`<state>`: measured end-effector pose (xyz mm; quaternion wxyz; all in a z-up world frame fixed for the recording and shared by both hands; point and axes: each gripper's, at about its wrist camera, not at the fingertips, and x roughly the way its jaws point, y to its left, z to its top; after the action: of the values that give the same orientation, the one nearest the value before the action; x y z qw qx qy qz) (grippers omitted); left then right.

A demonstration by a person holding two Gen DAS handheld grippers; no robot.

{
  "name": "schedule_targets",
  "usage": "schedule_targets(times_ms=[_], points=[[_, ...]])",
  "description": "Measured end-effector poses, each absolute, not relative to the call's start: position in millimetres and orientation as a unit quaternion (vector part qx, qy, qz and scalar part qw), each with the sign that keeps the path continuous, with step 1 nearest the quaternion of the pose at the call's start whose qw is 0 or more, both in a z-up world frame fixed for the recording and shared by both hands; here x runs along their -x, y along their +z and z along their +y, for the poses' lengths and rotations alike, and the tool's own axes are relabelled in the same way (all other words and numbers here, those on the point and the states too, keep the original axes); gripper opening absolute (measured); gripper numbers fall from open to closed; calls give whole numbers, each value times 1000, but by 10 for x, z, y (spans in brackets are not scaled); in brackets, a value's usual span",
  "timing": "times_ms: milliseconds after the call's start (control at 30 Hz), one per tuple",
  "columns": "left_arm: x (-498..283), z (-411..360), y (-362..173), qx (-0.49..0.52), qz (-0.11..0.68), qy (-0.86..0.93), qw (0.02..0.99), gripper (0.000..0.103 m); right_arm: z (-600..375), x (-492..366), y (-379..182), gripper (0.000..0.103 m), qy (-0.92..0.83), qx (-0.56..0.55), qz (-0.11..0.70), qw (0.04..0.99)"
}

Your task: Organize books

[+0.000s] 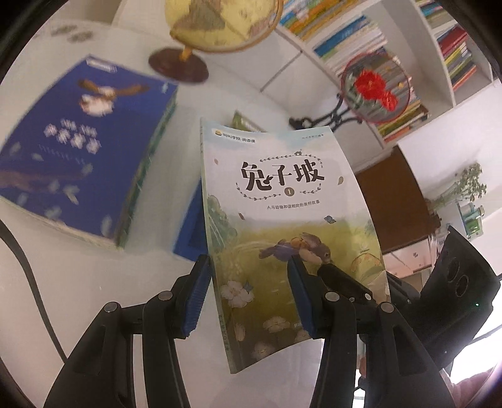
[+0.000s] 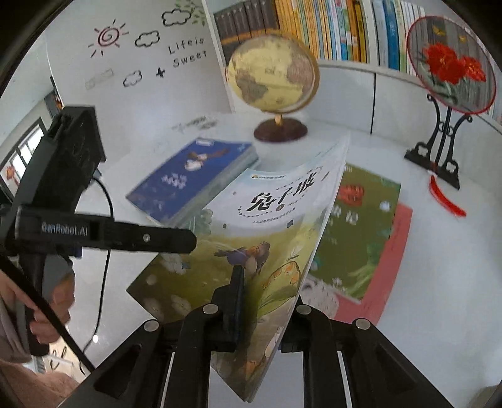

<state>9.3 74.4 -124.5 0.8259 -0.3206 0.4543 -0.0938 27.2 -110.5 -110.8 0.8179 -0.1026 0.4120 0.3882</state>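
- Blue-padded left gripper (image 1: 249,292): jaws part open around the rabbit book's (image 1: 282,201) spine edge; pad contact unclear.
- Right gripper (image 2: 266,301) clamped on the same book's right edge (cover bows upward), lifted off the white table (image 2: 439,251).
- Blue book stack (image 1: 78,150) lies far left.
- Green-and-red book (image 2: 360,226) lies flat under it, right.
- Globe (image 2: 273,72), fan stand (image 2: 451,62), shelf books (image 2: 345,28) at far side.

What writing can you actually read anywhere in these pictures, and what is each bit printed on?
"兔子坡" and "1": cover of the pale green rabbit picture book.
"Life is Sweet": white wall with doodle stickers.
"GenRobot.AI": black arm of the left claw.
Too blurred to read: blue bird-cover book, green and red book, shelf book spines.
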Motion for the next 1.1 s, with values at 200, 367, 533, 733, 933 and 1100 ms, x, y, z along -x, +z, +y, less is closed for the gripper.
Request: schedule_targets(times_ms=[200, 367, 533, 733, 933, 1100], points=[[-136, 1225, -1025, 329, 423, -83, 840, 46, -746, -330, -907, 15, 392, 97, 397, 824], [-151, 1736, -959, 327, 414, -69, 847, 46, -240, -369, -815, 15, 395, 97, 384, 829], [-235, 2234, -977, 315, 416, -63, 851, 46, 309, -417, -864, 15, 392, 87, 390, 829], [-402, 2652, -1145, 305, 435, -70, 844, 46, 829, -457, -1057, 15, 374, 72, 410, 829], [-527, 2861, -1327, 299, 457, -82, 834, 46, 1102, -503, -1285, 15, 352, 54, 435, 827], [-553, 2930, -1398, 304, 466, -90, 826, 46, 1178, -562, -1403, 15, 334, 41, 454, 825]])
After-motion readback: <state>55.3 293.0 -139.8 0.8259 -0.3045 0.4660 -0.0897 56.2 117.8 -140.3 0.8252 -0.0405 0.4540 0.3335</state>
